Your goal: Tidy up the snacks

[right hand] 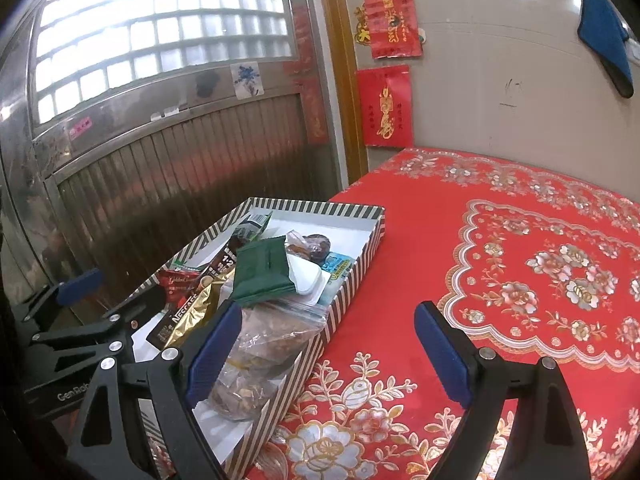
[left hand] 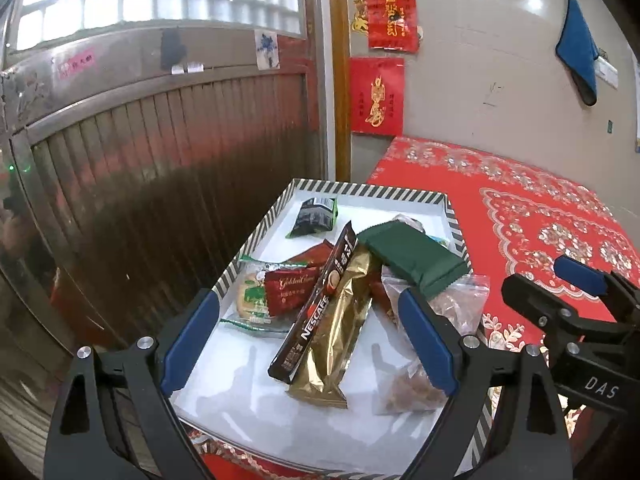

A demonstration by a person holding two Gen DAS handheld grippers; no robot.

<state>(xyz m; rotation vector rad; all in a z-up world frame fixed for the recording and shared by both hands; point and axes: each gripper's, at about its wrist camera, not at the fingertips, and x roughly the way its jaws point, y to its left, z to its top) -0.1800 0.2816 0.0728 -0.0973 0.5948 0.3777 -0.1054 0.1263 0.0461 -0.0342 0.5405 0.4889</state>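
In the left wrist view, the left gripper (left hand: 308,344) is held wide open above a striped-rimmed box (left hand: 256,236), with nothing between its blue pads. The snacks are gathered in this box. At the centre lies a dark coffee stick (left hand: 316,312) on which "NESCAFE" can be read, touching a gold sachet (left hand: 340,332) at its 4 o'clock. At 9 o'clock of the stick a red packet (left hand: 288,284) is printed "Golden C…", the rest being unreadable; a clear-wrapped biscuit (left hand: 250,300) is seen just beside it. A dark green wrapper (left hand: 412,256) lies at 2 o'clock, a black-and-green pouch (left hand: 314,216) at 12 o'clock, and a clear zip bag of brown pieces (left hand: 416,384) at 4 o'clock. The right gripper (left hand: 560,280) is seen at 3 o'clock over the red floral tablecloth (left hand: 520,208), marked "DAS…".

In the right wrist view, the right gripper (right hand: 328,352) is likewise spread open and empty, straddling the box's near right wall (right hand: 304,364); its left pad lies beside the zip bag (right hand: 264,344). "NESCAFE" (right hand: 188,312) is partly readable again, and "Gen Rob…" is read on the left gripper's body (right hand: 76,344) at 8 o'clock. Red wall papers (right hand: 386,104) carry gold characters too small to be read.

No snack is held, so a picking or sorting step is judged to be about to begin. The next move calls for one item to be chosen, with the pads lowered on either side of it; the slim stick would need careful alignment.
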